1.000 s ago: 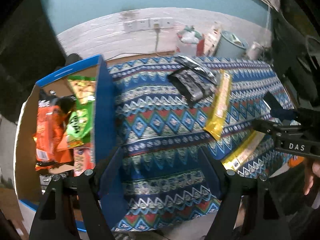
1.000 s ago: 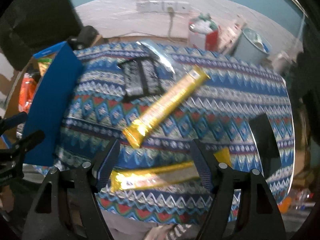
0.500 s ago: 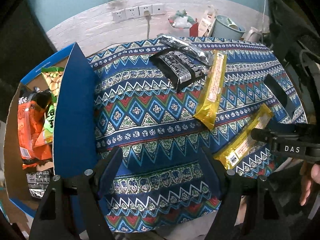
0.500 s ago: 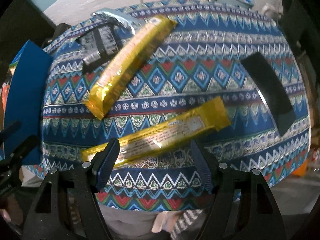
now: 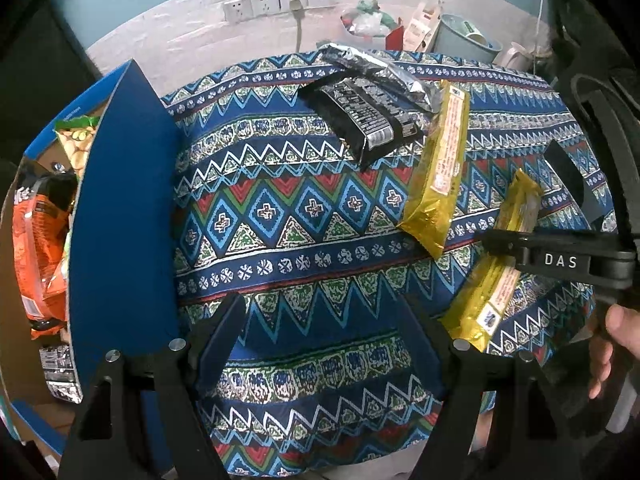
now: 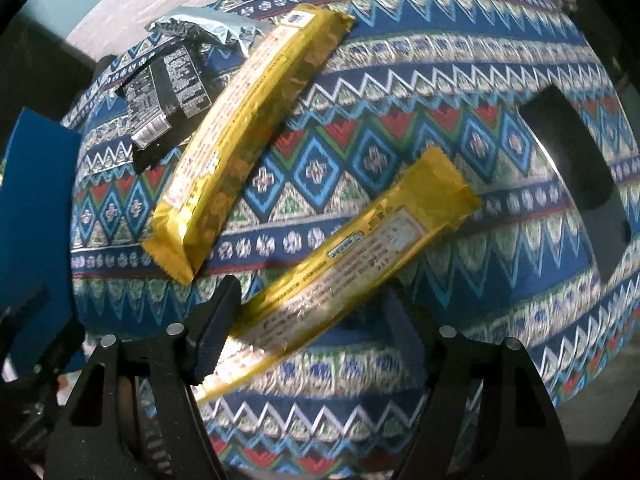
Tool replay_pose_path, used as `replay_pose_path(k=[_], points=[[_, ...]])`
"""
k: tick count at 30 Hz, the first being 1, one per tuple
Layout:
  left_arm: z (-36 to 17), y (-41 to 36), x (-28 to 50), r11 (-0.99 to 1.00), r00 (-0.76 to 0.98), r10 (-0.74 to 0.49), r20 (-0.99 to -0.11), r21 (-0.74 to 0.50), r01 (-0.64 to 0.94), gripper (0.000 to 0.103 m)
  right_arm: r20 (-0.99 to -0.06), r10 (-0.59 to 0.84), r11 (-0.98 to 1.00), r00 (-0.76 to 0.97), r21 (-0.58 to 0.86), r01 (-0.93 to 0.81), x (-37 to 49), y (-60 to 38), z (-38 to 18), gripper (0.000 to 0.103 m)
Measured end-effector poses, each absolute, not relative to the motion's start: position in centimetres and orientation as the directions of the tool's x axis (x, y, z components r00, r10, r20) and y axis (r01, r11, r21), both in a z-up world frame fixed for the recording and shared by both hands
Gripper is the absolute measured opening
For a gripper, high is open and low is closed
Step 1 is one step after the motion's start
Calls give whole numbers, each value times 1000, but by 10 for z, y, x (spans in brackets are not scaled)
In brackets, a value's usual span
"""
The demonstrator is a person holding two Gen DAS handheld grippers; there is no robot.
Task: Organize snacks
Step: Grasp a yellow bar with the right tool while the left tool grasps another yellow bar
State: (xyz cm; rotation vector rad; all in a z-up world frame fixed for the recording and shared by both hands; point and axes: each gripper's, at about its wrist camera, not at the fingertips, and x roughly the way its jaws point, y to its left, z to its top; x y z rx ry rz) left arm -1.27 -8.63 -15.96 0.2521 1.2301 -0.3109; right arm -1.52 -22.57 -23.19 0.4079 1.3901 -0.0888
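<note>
Beside the tablecloth, blue box holds orange packets.

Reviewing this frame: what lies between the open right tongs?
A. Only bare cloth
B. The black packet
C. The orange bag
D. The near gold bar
D. In the right wrist view the near gold bar runs slantwise through the gap of the right tongs, whose fingers stand apart on either side of it; the black packet lies farther off.
</note>
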Motion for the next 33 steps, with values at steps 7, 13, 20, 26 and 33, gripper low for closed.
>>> replay_pose_path(k=[7, 13, 20, 26, 33], points=[[-165, -96, 0, 938, 279, -95, -956, 8, 346, 78, -972, 102, 977, 213, 139, 164, 10, -215, -228, 44], [-170, -114, 10, 933, 281, -91, -955, 16, 359, 78, -974, -17, 997, 228, -1, 72, 29, -218, -226, 29], [-175, -137, 17, 925, 269, -101, -958, 10, 380, 78, -965, -55, 997, 257, -37, 73, 18, -269, -224, 29], [-174, -161, 24, 913, 285, -121, -951, 6, 407, 78, -965, 40, 983, 260, 85, 164, 15, -297, -219, 45], [-185, -191, 42, 906, 280, -131, -951, 0, 423, 78, -969, 18, 990, 247, 52, 131, 0, -297, -232, 31]])
